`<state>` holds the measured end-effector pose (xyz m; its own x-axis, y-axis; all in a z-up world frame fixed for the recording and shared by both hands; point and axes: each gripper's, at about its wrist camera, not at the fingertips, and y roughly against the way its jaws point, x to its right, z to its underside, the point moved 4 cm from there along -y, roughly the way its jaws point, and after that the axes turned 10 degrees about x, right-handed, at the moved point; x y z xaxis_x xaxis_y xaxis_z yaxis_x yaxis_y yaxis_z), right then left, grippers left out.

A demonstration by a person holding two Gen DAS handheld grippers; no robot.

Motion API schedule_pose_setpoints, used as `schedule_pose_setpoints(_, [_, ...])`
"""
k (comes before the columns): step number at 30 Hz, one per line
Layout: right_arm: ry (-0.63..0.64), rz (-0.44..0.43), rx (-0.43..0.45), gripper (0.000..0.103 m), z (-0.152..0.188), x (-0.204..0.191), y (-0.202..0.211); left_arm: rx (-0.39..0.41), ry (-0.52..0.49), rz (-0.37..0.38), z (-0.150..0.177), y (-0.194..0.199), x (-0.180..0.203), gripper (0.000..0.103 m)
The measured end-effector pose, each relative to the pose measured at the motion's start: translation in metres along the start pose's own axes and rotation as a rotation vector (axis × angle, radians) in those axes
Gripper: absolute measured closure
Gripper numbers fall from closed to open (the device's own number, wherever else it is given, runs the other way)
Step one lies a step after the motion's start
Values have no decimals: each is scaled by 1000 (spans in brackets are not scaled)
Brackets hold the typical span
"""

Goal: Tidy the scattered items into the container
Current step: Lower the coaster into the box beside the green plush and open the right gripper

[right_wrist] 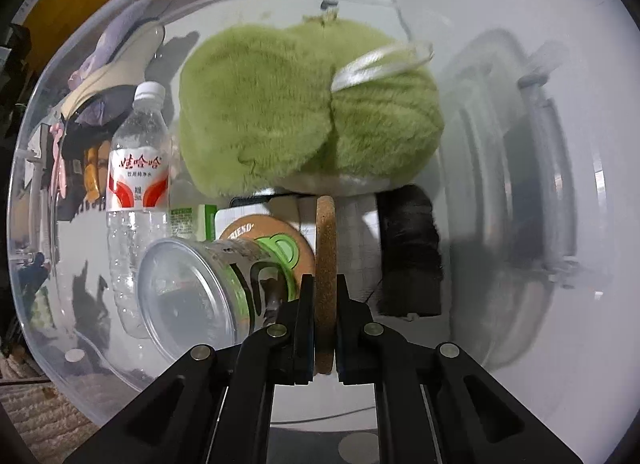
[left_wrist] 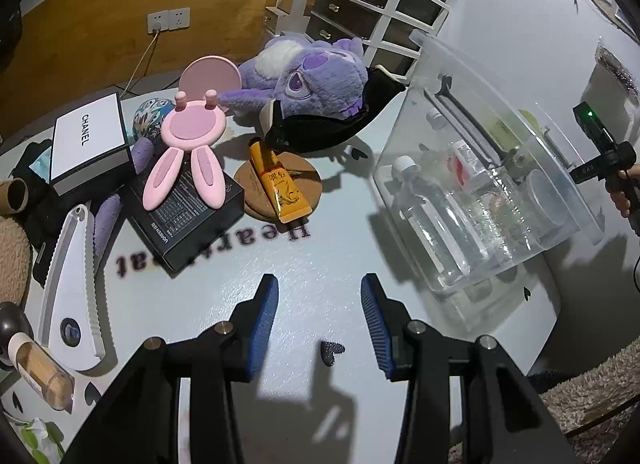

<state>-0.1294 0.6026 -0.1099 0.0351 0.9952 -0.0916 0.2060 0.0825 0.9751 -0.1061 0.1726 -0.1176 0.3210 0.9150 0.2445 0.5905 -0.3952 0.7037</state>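
Left gripper (left_wrist: pixel 319 308): I hold it angled down over the white tabletop (left_wrist: pixel 320 248), jaws parted, nothing between them. Blue ribbed pads (left_wrist: pixel 266 320) face each other across a clear gap; tips sit above the surface, touching nothing.

Right gripper (right_wrist: pixel 322 304): I point it straight down into the clear container (right_wrist: pixel 48 144). Jaws drawn close, clamped on a cork coaster (right_wrist: pixel 325 264) held on edge; both black fingers (right_wrist: pixel 304 324) press its flat faces. The disc stands upright between them.

My right hand (left_wrist: pixel 624 192) shows at the edge of the left view, wrapped round the black handle.
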Motion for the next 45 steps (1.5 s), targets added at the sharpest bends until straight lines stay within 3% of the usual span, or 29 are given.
schedule_pose_setpoints(5, [7, -41, -26, 94, -3, 10, -1, -3, 3, -2, 1, -1, 0, 60])
schedule_pose_setpoints(7, [20, -5, -53, 94, -2, 15, -4, -5, -3, -2, 1, -2, 2, 60])
schedule_pose_setpoints(8, [25, 30, -46, 85, -2, 17, -3, -6, -7, -3, 1, -3, 4, 60])
schedule_pose_setpoints(9, [31, 54, -31, 62, -3, 19, -1, -5, -11, -3, 1, -3, 5, 60])
schedule_pose_setpoints(11, [32, 74, 14, 36, -4, 20, 10, -5, -14, -3, 0, -4, 7, 60])
schedule_pose_setpoints(12, [26, 75, 27, 35, -5, 20, 16, -4, -14, -2, 0, -4, 7, 60])
schedule_pose_setpoints(16, [36, 128, 139, 38, -12, 21, 45, -4, -9, -4, 0, -4, 8, 60])
schedule_pose_setpoints(18, [59, 154, 156, 79, -15, 21, 50, -6, -6, -3, 0, -4, 8, 60])
schedule_pose_setpoints(21, [88, 180, 121, 87, -13, 22, 45, -2, -10, 0, 0, -4, 9, 60])
schedule_pose_setpoints(28, [135, 277, 45, 87, -13, 24, 13, 2, -2, -6, 0, -3, 7, 60])
schedule_pose_setpoints(33, [44, 230, -94, 87, -2, 39, -12, 7, -3, -16, 0, 1, 5, 60])
schedule_pose_setpoints(40, [65, 211, -149, 87, -1, 32, -17, 11, 3, -15, 0, 2, 3, 60])
schedule_pose_setpoints(45, [21, 184, -118, 87, 5, 26, -3, 27, 3, -6, -2, 5, 5, 60])
